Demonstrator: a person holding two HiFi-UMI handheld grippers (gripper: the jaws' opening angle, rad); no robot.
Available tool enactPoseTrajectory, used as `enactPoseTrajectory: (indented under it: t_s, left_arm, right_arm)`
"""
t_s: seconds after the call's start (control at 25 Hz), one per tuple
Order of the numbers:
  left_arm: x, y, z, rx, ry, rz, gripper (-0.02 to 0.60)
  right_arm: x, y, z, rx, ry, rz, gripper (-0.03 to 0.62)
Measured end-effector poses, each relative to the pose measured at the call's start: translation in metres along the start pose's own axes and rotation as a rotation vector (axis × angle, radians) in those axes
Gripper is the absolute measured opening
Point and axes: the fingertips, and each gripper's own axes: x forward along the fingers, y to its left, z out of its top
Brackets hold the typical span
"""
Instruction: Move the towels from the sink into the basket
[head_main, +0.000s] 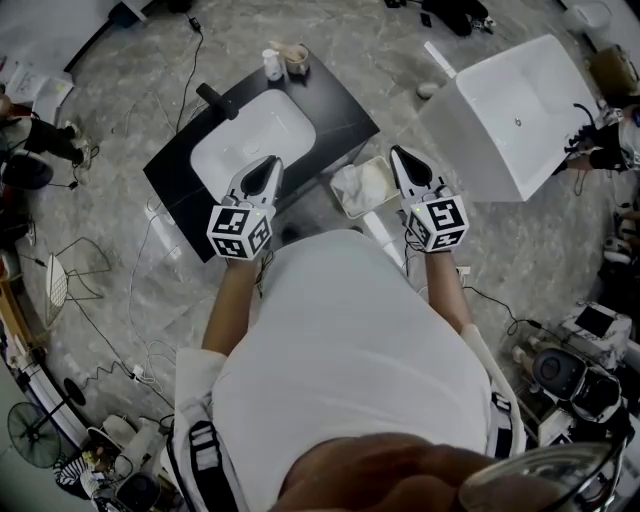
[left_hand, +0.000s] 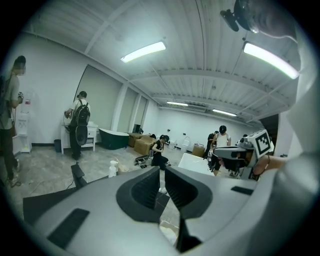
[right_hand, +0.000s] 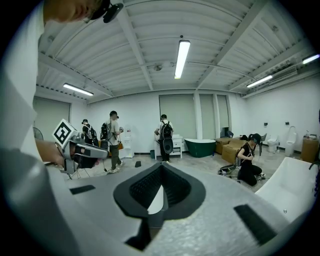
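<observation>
The towels (head_main: 362, 183) lie as a white heap in the basket (head_main: 340, 201), which stands on the grey floor (head_main: 120, 260) just off the near right corner of the black counter (head_main: 335, 105). Only the head view shows this; neither gripper view lets the towels be made out. In the head view the basket sits between the two grippers and closer to the right one. The right gripper (head_main: 399, 154) hangs just beside the basket's right edge, and the left gripper (head_main: 270, 163) is over the counter's near edge, at the rim of the white sink (head_main: 250, 135). Both point away from the person and only slightly downward, well above the basket, touching nothing. Each gripper's own view shows its jaws brought together at the tips with nothing held between them; through the narrow slit behind the tips only floor or a pale surface shows. Those views look out across the room. The left one takes in a black faucet (left_hand: 77, 175), a white bottle (left_hand: 113, 169) at the counter's far edge, a crouching person (left_hand: 160, 152) and the other gripper's marker cube (left_hand: 261, 142). The right one shows three standing people with backpacks, a dark green tub (right_hand: 200, 146) and the rim of a white bathtub (right_hand: 295, 185), which in the head view stands well right of the basket. Black cables run over the floor around the counter.
</observation>
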Motion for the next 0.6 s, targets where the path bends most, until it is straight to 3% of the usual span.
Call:
enactPoseTrajectory:
  t_s: [0.6]
  left_arm:
    - [0.0046, -0.0005, 0.0008, -0.02, -0.007, -0.017, 0.034]
  right_arm:
    - [-0.0031, -0.0084, 0.0001, 0.018, -0.012, -0.034, -0.002]
